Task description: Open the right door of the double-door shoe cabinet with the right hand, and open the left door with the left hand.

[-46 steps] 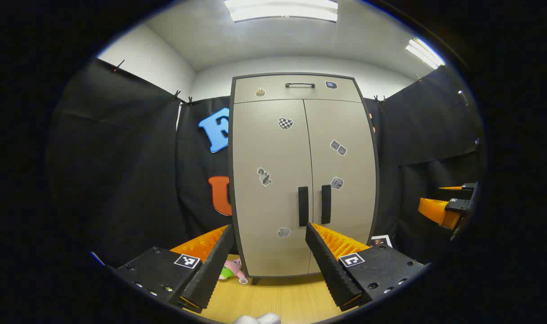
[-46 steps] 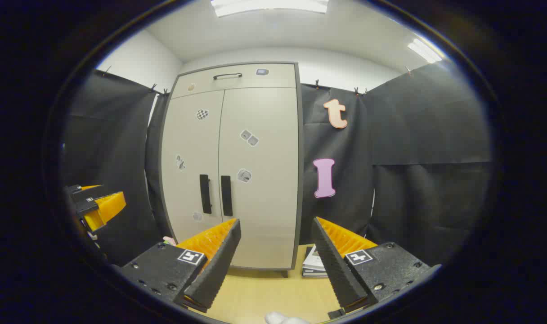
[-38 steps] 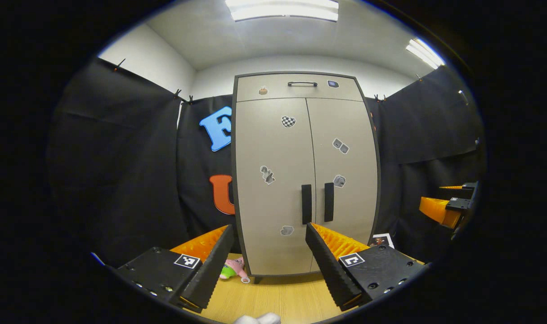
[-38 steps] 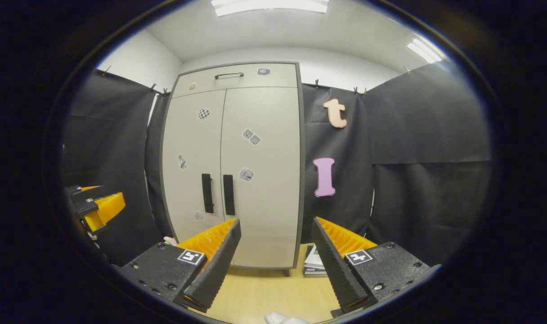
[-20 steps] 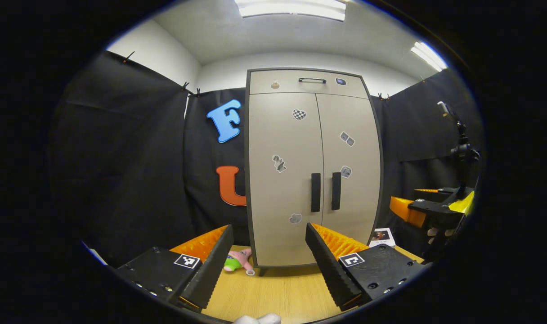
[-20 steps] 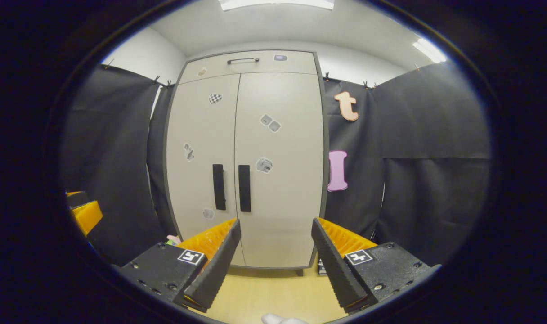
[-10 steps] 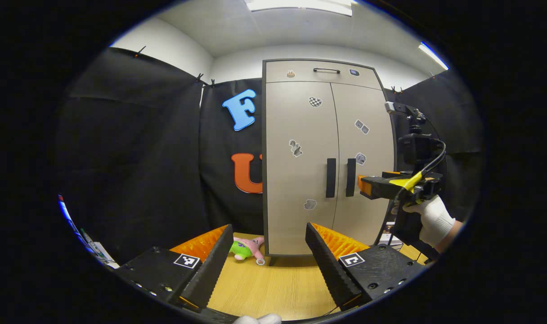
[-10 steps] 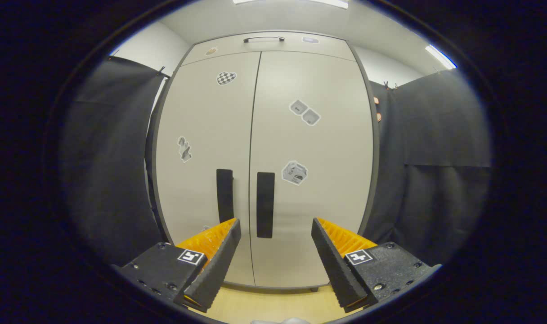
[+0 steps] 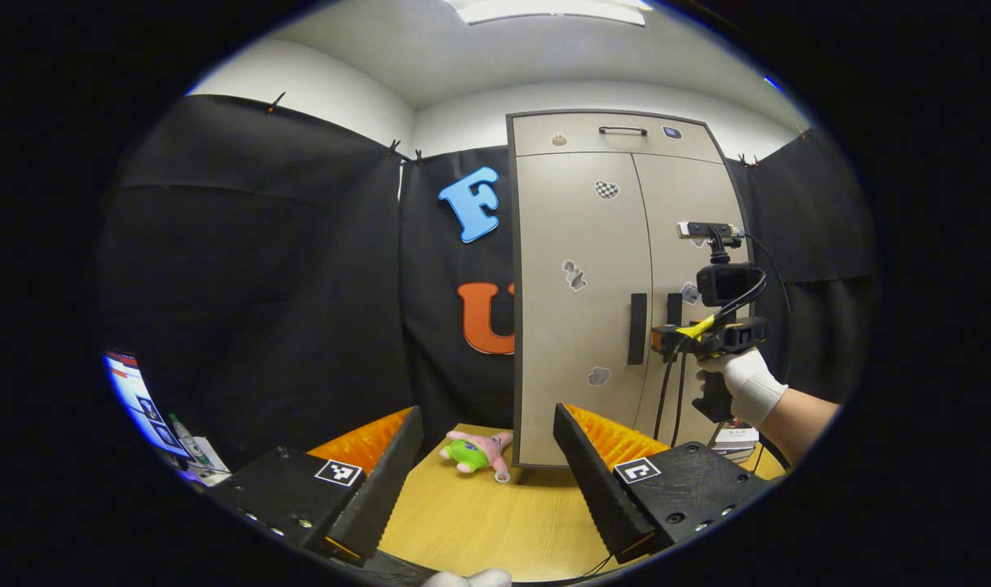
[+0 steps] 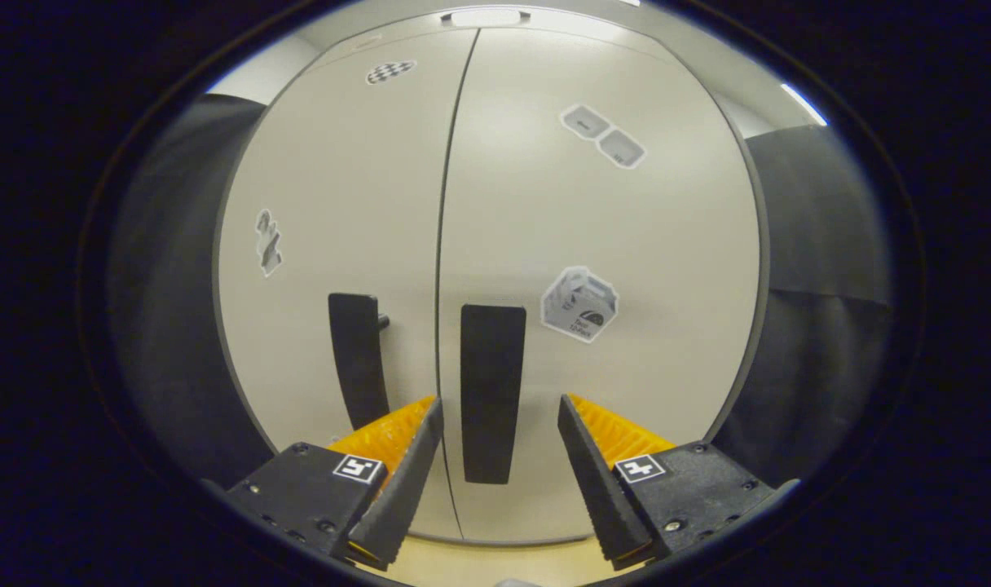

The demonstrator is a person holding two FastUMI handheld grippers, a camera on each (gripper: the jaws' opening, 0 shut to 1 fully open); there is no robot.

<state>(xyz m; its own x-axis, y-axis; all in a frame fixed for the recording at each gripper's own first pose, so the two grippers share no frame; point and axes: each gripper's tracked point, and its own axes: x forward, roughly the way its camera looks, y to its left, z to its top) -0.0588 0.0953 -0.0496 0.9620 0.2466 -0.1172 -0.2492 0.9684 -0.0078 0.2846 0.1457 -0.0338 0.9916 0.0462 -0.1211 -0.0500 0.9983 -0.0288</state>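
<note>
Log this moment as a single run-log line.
phase: approach | right gripper: open, lined up on right door handle, no grip yet | left gripper: open, back from cabinet | both doors: closed

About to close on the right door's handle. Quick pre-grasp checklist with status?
1. Right gripper open: ok.
2. Right door handle lined up between its fingers: ok.
3. Fingers far enough forward to straddle the handle: cannot tell.
4. Both doors shut, centre seam straight: ok.
5. Left gripper open and back from the cabinet: ok.
6. Plush toy on the floor left of the cabinet, away from the right door: ok.
</note>
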